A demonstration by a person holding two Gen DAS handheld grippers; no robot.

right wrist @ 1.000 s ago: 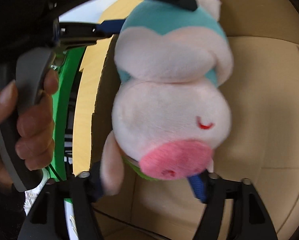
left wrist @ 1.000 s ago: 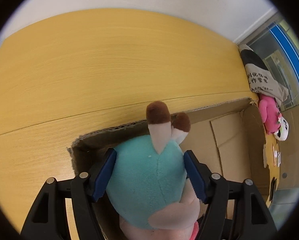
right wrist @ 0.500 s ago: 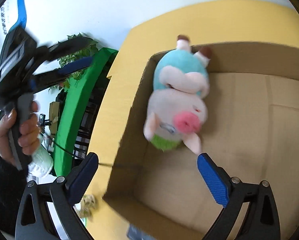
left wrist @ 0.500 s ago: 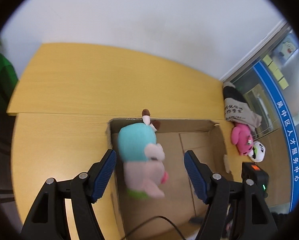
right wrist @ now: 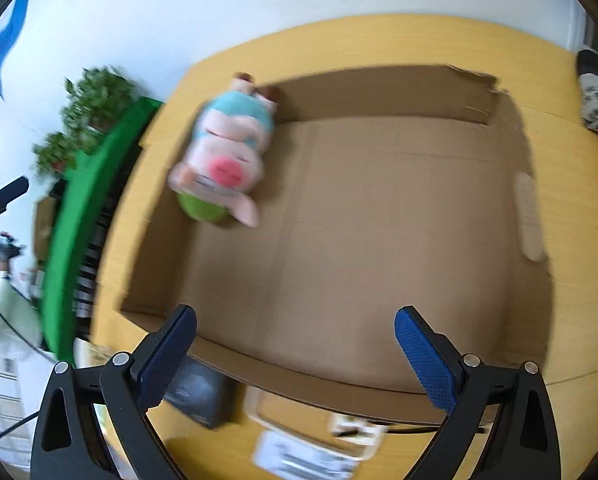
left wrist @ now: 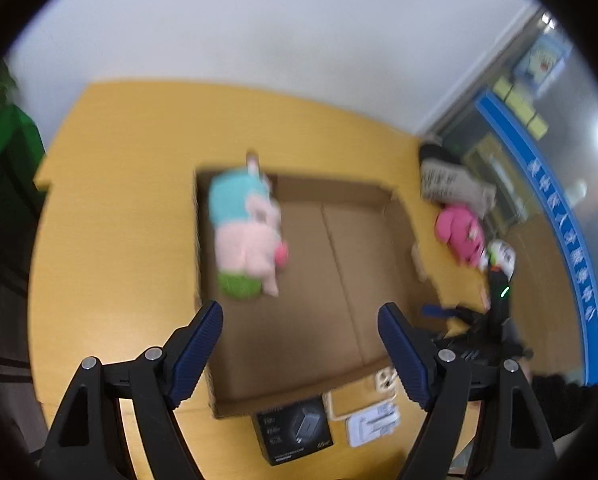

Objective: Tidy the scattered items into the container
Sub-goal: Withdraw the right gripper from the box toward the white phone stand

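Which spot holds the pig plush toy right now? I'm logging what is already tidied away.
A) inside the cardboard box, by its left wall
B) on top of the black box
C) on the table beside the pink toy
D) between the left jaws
A: the pig plush toy lies on the floor of the cardboard box against its left wall.

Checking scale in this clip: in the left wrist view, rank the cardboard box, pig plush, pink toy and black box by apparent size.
1. cardboard box
2. pig plush
3. pink toy and black box: look alike; the black box is nearer the camera, so unsure.
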